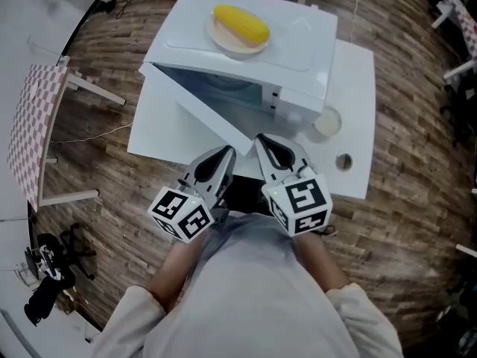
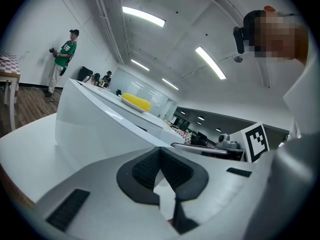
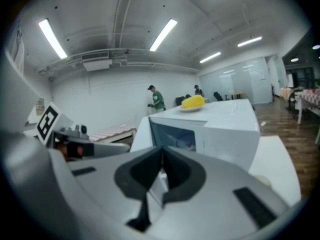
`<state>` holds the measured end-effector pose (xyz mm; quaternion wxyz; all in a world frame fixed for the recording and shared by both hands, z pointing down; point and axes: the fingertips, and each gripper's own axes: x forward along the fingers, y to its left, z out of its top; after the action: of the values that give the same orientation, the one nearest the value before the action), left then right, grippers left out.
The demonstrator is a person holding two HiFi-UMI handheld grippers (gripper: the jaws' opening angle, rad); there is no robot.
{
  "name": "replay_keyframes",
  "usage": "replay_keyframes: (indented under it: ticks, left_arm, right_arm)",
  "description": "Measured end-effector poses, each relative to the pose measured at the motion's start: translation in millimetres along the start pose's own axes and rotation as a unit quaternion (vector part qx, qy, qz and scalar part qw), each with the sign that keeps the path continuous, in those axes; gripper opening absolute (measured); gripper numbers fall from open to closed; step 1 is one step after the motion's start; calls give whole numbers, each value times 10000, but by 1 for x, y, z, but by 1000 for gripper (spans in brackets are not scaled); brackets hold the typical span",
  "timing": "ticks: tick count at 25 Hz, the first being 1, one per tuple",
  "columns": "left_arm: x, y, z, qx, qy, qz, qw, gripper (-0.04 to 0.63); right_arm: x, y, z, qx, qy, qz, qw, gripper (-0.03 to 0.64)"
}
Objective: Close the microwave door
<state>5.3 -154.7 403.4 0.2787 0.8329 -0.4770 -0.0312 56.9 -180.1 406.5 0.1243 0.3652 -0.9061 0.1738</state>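
Left claw (image 1: 226,155), right claw (image 1: 266,144): pressed together, empty. Microwave door (image 1: 194,107): open toward counter's (image 1: 358,88) near edge; best pushed at free edge.

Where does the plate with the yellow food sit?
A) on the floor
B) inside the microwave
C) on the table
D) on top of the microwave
D: the plate with the yellow food rests on top of the microwave, above its open door.

The microwave (image 1: 298,43) is showing a smooth, glossy white shell. Under it, the table (image 1: 358,110) is looking matt white, and around it the floor (image 1: 417,200) is showing grained wood planks.
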Motion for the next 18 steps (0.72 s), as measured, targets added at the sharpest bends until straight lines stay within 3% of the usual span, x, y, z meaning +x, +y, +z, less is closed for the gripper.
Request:
replay_keyframes:
  ticks: [18]
  left_arm:
    - [34,-2,6,29,237,-476,9986,18]
  right_arm:
    - [12,-18,-9,210,194,-153,9995,23]
